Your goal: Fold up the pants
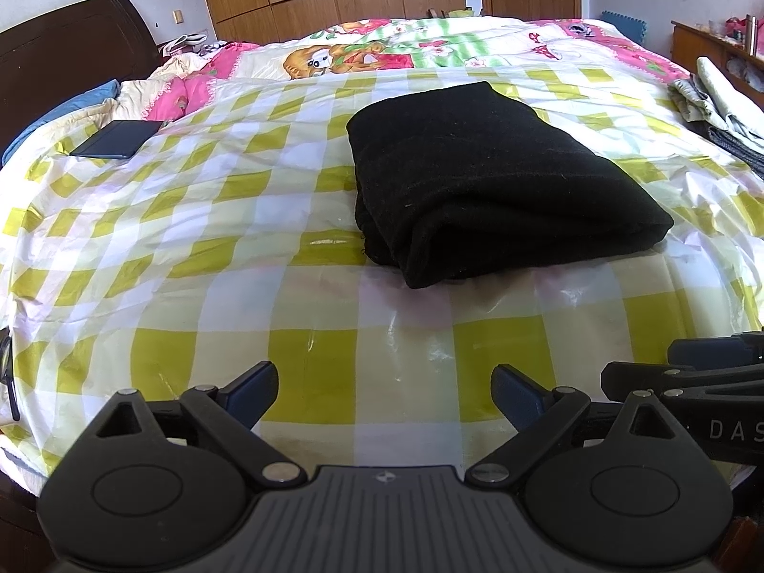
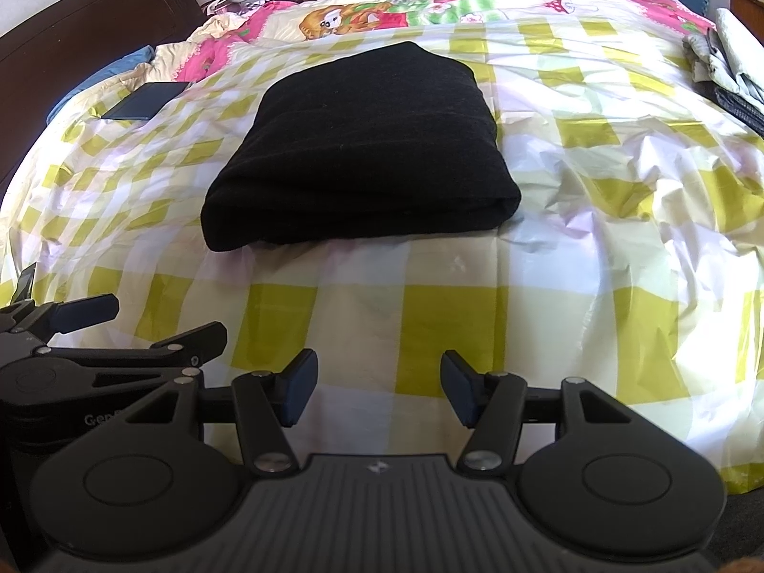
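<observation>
While both of my grippers hang low over the near edge of the bed (image 1: pixel 71 248), the black pants (image 1: pixel 482 176) lie folded into a thick, compact bundle on the yellow-and-white checked plastic sheet (image 1: pixel 200 219), well ahead of the fingers and touching neither tool. On the left gripper (image 1: pixel 384 394) I see the fingers spread wide apart with nothing between them; the right gripper (image 2: pixel 379 389) has its fingers parted too, also empty. From the right wrist view the bundle (image 2: pixel 363 153) sits slightly left of centre, its rounded fold facing me. A dark flat notebook-like case (image 1: pixel 117 139) rests on the sheet toward the headboard (image 1: pixel 57 47), well apart from the pants. A cartoon-print quilt (image 1: pixel 382 47) covers the far half of the bed, and a heap of pale fabric (image 1: pixel 716 95) lies at the right edge.
</observation>
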Demonstrator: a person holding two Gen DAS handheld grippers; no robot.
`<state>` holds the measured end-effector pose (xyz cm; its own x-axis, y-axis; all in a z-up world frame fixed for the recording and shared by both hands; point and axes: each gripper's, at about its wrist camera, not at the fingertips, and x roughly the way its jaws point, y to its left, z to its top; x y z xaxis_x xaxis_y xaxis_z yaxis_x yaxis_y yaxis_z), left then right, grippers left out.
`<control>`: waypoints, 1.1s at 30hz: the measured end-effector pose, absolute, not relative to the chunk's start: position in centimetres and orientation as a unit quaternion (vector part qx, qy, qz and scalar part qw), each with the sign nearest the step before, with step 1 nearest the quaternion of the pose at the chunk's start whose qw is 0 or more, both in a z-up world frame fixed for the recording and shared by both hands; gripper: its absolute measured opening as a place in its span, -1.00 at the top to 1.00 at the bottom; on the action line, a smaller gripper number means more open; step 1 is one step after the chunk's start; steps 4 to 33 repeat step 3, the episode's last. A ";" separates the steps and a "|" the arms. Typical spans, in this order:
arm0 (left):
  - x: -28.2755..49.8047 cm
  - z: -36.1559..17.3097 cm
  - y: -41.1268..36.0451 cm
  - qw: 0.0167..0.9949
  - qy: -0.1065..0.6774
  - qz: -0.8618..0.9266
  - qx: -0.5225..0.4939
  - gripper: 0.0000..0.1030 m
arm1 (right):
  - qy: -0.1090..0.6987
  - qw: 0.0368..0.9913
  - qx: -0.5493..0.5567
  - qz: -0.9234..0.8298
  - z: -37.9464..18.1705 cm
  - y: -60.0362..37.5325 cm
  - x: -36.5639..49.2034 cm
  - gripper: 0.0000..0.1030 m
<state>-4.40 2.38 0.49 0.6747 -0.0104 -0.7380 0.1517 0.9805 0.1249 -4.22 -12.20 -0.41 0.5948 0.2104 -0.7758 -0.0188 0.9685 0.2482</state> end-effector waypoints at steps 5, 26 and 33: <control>-4.4 0.5 2.5 0.910 0.402 -0.045 0.086 -1.00 | 0.445 0.887 0.107 0.064 -0.4 -12.3 -4.2 -0.19; -4.4 0.5 2.5 0.910 0.402 -0.045 0.086 -1.00 | 0.445 0.887 0.107 0.064 -0.4 -12.3 -4.2 -0.19; -4.4 0.5 2.5 0.910 0.402 -0.045 0.086 -1.00 | 0.445 0.887 0.107 0.064 -0.4 -12.3 -4.2 -0.19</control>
